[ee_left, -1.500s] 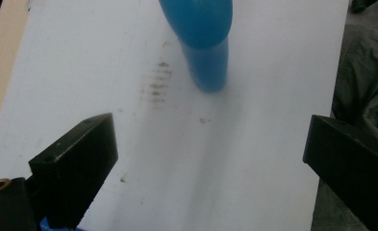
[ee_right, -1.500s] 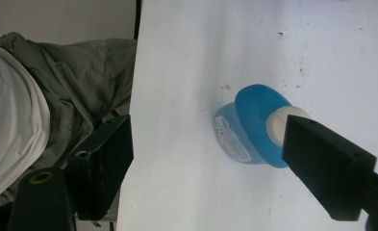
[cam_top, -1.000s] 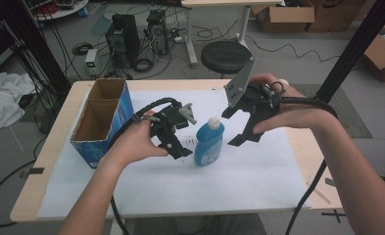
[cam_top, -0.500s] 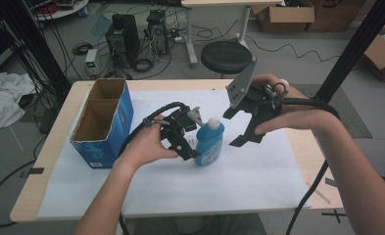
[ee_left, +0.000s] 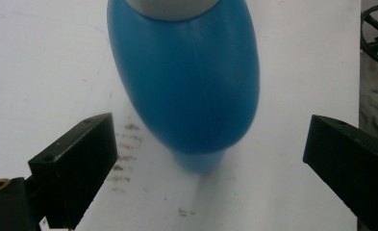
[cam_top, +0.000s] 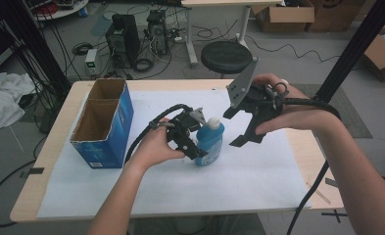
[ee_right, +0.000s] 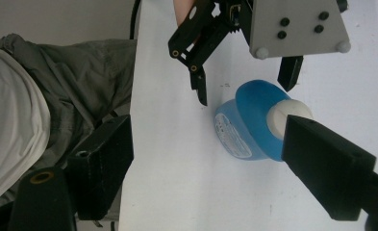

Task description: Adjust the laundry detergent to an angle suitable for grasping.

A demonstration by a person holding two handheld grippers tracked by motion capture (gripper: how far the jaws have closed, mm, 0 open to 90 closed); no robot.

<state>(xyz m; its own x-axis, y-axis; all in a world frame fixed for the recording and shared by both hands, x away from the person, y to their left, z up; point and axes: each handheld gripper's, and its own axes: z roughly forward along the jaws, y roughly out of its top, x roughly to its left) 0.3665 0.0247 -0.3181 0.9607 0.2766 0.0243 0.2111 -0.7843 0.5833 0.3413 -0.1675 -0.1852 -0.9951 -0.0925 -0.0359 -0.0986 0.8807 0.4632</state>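
We see our left gripper spread open around a blue bottle on the white-covered worktop, our right gripper hovering open above it.

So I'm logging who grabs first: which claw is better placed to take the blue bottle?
Left. The left claw is open with the blue bottle between its jaws; the right claw hangs open above and beside it.

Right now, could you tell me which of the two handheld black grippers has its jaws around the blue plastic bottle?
The left gripper: its open jaws straddle the blue plastic bottle without touching it. The right gripper is held above the white sheet, beside the bottle.
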